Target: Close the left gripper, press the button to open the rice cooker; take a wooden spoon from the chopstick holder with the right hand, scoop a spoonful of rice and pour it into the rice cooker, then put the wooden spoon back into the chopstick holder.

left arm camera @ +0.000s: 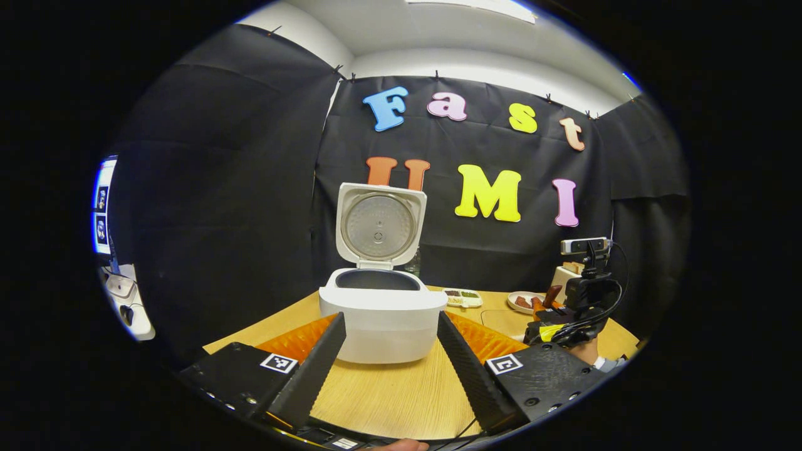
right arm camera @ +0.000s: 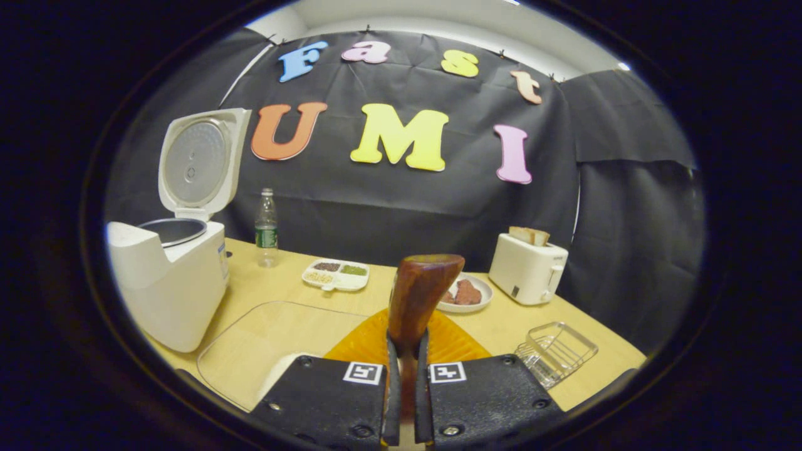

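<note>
Your left gripper (left arm camera: 388,357) is released, its two fingers spread wide, with the rice cooker (left arm camera: 382,313) standing between them at twelve o'clock on the wooden table (left arm camera: 401,394). The cooker's lid (left arm camera: 380,225) stands upright and open, and the dark inner pot (left arm camera: 378,279) shows below it; you cannot tell from here whether anything lies inside. At three o'clock in the left gripper view your right gripper (left arm camera: 567,326) hangs over the table's far side.

Your right gripper (right arm camera: 406,351) is clenched on the wooden spoon (right arm camera: 420,297), both fingers pressing its shaft, the brown end rising upright between them. In the right gripper view the cooker (right arm camera: 172,275) sits at nine o'clock. A divided tray (right arm camera: 335,274) at eleven o'clock holds what look like separate portions of grains. A plate (right arm camera: 467,293) just behind the spoon carries reddish pieces, the toaster (right arm camera: 527,268) at two o'clock holds bread slices, and a wire basket (right arm camera: 554,351) lies at four o'clock.
</note>
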A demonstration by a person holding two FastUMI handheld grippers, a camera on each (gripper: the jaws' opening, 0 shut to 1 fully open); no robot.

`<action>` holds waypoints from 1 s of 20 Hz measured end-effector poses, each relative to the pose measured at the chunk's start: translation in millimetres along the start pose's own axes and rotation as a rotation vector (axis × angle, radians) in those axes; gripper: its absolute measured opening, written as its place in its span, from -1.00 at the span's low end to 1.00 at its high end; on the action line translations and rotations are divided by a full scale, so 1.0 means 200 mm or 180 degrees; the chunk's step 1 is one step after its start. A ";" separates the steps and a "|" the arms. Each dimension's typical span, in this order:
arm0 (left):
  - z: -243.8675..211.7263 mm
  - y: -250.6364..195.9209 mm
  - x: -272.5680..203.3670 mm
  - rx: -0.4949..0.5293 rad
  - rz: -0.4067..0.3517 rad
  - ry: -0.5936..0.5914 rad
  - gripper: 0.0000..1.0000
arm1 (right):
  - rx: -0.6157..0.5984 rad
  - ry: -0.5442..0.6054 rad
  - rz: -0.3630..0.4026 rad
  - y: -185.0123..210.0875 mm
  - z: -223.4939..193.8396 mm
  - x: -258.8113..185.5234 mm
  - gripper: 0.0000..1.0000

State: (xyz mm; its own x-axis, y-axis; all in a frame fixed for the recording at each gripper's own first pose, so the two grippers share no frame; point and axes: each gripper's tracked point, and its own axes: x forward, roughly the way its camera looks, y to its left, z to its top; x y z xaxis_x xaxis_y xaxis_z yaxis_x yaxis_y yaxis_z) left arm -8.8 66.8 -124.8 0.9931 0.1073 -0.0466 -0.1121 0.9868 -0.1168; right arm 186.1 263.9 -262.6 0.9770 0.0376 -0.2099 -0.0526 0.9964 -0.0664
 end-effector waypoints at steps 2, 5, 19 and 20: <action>0.00 -0.01 -0.01 -0.0022 -0.0020 0.0016 0.88 | 0.0243 0.0092 0.0210 0.09 -0.01 -0.03 -0.72; 0.03 -0.02 -0.02 0.0017 -0.0003 -0.0025 0.88 | 0.0576 0.0209 0.0550 0.21 -0.01 -0.05 -0.72; 0.06 -0.12 -0.05 0.0063 -0.0187 -0.0027 0.88 | 0.1992 0.1106 0.1659 0.31 -0.05 -0.05 -0.82; 0.06 -0.12 -0.05 0.0053 -0.0194 -0.0037 0.88 | 0.2109 0.1102 0.1654 0.28 -0.04 -0.05 -0.82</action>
State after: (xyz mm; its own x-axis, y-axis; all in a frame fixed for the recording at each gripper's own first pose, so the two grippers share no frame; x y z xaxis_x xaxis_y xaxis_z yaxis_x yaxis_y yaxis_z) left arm -16.4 44.2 -109.1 0.9984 0.0483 -0.0284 -0.0510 0.9934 -0.1025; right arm 171.8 318.2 -271.6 0.7413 0.5757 -0.3451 -0.2349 0.7041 0.6701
